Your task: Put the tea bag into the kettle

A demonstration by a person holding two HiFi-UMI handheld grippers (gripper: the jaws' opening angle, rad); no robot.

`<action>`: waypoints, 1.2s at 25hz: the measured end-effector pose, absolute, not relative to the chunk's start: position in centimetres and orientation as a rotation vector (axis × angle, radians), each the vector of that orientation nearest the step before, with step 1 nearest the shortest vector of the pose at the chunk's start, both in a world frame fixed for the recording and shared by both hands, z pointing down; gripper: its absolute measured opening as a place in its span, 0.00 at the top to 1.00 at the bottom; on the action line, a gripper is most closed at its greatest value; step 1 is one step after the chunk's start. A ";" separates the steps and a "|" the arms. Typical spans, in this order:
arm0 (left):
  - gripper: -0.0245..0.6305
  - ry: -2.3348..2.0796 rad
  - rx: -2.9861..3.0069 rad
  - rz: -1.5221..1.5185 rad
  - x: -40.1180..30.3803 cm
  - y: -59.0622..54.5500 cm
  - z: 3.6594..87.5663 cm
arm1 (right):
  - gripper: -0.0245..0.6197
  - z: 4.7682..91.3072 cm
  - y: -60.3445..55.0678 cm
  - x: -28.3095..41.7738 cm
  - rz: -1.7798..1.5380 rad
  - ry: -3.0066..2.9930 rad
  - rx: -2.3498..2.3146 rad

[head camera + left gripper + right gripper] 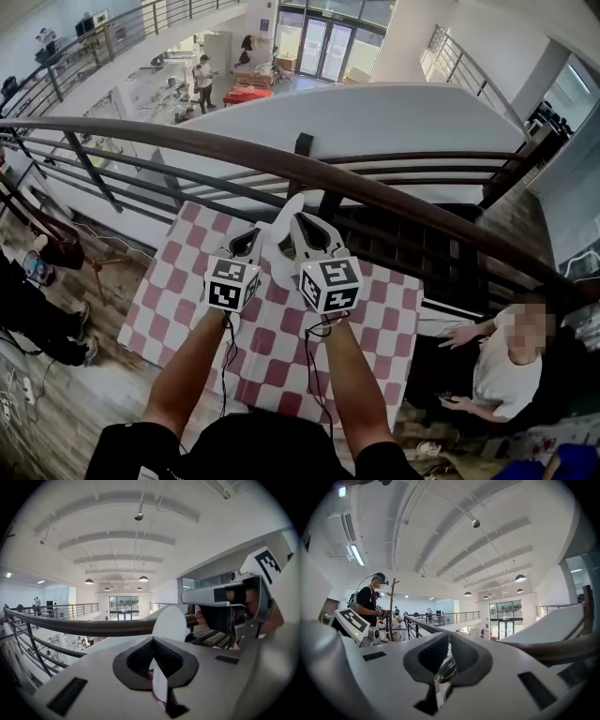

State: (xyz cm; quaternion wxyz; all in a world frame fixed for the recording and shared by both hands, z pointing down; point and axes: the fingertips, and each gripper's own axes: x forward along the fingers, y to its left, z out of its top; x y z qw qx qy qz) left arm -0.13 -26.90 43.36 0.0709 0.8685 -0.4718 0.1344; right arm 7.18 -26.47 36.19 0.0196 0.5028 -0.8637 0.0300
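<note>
Both grippers are held side by side, high over the pink-and-white checked table (178,281). My left gripper (267,234) has its jaws drawn together (154,665). The slit between them shows only a white strip with a pink foot, and I cannot tell whether that is a held thing or the cloth below. My right gripper (298,217) is shut too (443,667). Through its slit shows a shiny round glass rim (446,669), which looks like the kettle underneath. In the head view the grippers hide the kettle. No tea bag is clearly in sight.
A dark handrail (375,192) runs across just beyond the table, with a drop to a lower floor behind it. One person sits at the right (506,366) and another stands at the left edge (37,309). A third person, wearing a headset (370,604), stands off to the side.
</note>
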 end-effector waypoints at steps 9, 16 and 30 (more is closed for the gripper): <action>0.96 -1.405 2.621 0.382 0.8 -27.2 43.3 | 0.93 37.9 -27.3 7.2 0.120 -2.640 1.548; 0.96 -1.386 2.616 0.396 1.3 -27.3 44.3 | 0.94 39.3 -26.9 9.7 0.149 -2.602 1.609; 0.96 -1.305 2.611 0.421 3.4 -26.0 48.2 | 0.94 46.5 -24.9 14.9 0.293 -2.472 1.806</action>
